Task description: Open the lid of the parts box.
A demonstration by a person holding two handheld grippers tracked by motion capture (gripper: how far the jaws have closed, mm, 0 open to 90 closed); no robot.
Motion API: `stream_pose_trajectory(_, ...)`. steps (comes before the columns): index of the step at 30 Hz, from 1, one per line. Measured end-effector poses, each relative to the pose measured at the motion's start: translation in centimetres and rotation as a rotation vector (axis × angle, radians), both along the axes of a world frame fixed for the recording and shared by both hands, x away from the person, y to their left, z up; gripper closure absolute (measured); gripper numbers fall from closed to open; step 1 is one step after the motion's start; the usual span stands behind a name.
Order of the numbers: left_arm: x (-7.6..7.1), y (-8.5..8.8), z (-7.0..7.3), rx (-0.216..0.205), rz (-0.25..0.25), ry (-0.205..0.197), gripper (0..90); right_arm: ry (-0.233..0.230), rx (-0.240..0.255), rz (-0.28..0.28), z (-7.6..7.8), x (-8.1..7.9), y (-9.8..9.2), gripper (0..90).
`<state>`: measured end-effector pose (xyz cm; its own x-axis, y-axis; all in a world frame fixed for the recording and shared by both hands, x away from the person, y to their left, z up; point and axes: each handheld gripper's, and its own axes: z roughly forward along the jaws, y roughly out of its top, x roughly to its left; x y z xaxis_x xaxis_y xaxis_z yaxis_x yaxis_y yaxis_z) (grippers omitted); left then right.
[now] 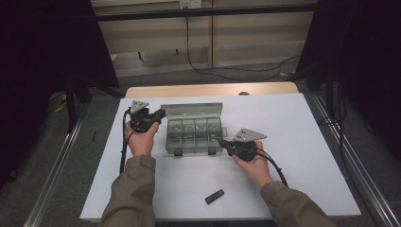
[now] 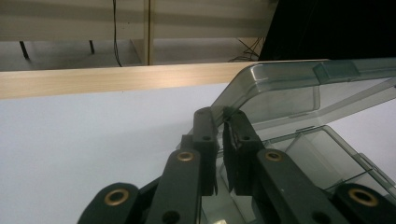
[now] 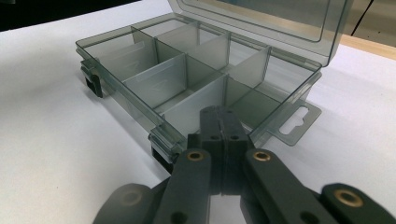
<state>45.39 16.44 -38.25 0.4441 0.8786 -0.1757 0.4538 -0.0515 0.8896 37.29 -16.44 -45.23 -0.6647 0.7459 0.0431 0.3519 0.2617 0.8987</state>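
Note:
A smoky clear plastic compartment box (image 1: pixel 194 135) lies mid-table with its lid (image 1: pixel 191 109) standing open at the back. My left gripper (image 1: pixel 161 113) is at the lid's left corner. In the left gripper view its jaws (image 2: pixel 221 116) are closed on the thin edge of the lid (image 2: pixel 289 93). My right gripper (image 1: pixel 221 141) rests at the box's right front corner. In the right gripper view its jaws (image 3: pixel 219 114) are pressed together with nothing between them, their tips at the box's near rim (image 3: pixel 161 130). The compartments look empty.
A small black block (image 1: pixel 214 196) lies near the front edge of the white table (image 1: pixel 293 142), between the forearms. A wooden strip (image 1: pixel 208 90) borders the table's far side. Cables trail across the floor beyond.

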Motion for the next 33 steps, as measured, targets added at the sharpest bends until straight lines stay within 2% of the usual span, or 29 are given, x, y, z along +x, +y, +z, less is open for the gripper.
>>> stream_pose_trajectory(14,1.0,-0.2,0.3,0.006,0.008,0.008,84.5,-0.001,-0.002,0.005,0.0,0.0,0.0,90.0)
stream_pose_trajectory(18,1.3,-0.3,0.2,-0.006,0.015,0.008,84.6,0.001,0.000,0.004,0.0,0.0,0.0,90.0)
stream_pose_trajectory(33,2.2,-0.4,0.2,-0.007,0.023,0.012,84.8,-0.002,0.000,0.006,0.0,0.0,0.0,90.0)
